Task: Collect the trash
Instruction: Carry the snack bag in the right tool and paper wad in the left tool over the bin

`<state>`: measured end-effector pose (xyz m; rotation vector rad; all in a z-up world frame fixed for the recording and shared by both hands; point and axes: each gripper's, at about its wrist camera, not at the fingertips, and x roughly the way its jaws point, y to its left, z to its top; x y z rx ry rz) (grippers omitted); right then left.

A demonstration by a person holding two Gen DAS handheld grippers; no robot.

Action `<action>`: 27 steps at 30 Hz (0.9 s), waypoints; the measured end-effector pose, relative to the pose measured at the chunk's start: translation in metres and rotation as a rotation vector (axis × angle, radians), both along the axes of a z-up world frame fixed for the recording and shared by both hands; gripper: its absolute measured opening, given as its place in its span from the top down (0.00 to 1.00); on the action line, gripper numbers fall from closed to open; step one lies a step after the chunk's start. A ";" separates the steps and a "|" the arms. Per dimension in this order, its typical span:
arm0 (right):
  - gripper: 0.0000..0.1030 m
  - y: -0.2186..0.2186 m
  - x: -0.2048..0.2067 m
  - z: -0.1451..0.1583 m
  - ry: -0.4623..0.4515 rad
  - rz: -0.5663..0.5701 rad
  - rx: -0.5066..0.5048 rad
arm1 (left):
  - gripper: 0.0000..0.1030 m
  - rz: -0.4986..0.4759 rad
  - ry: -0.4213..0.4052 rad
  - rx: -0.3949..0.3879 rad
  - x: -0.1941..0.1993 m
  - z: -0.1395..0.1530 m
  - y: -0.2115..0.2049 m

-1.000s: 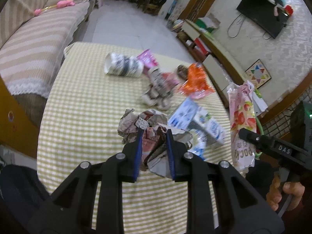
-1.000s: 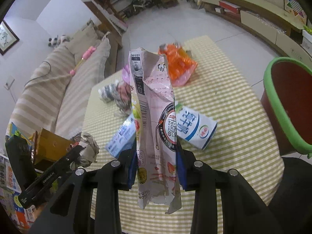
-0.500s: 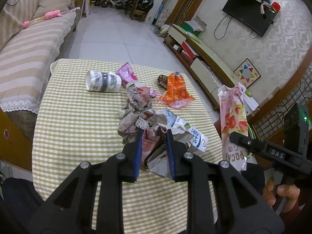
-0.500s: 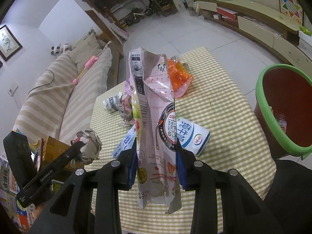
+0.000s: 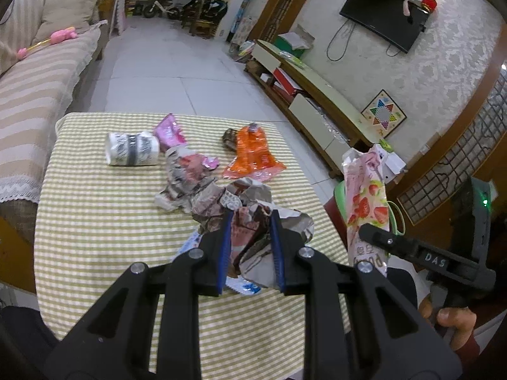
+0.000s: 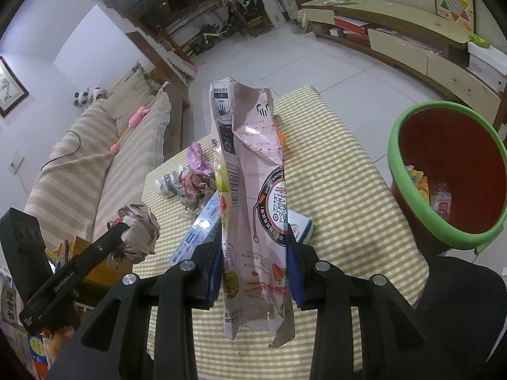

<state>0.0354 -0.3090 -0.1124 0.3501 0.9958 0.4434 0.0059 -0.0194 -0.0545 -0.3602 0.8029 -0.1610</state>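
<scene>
I'm seeing open air above the bin [image 6: 412, 209], its mouth unblocked, just past the table's [image 6: 355, 171] right edge. Wrappers [image 5: 190, 174] and a carton [image 6: 196, 237] are crowding the middle; the left cloth is lying bare.

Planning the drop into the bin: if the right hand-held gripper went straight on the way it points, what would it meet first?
Probably the checked table, near the blue-and-white carton, not the bin off to its right; depth is unclear.
</scene>
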 end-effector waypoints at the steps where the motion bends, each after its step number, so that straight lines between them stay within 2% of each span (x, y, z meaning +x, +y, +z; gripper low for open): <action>1: 0.68 -0.003 0.000 0.000 0.001 -0.005 0.001 | 0.78 -0.008 -0.001 0.001 0.001 0.000 -0.003; 16: 0.68 -0.044 0.007 -0.010 0.017 -0.098 0.020 | 0.78 -0.090 0.013 0.021 0.018 -0.002 -0.049; 27: 0.68 -0.105 0.011 -0.009 -0.001 -0.203 0.020 | 0.78 -0.183 0.004 -0.001 0.050 0.004 -0.095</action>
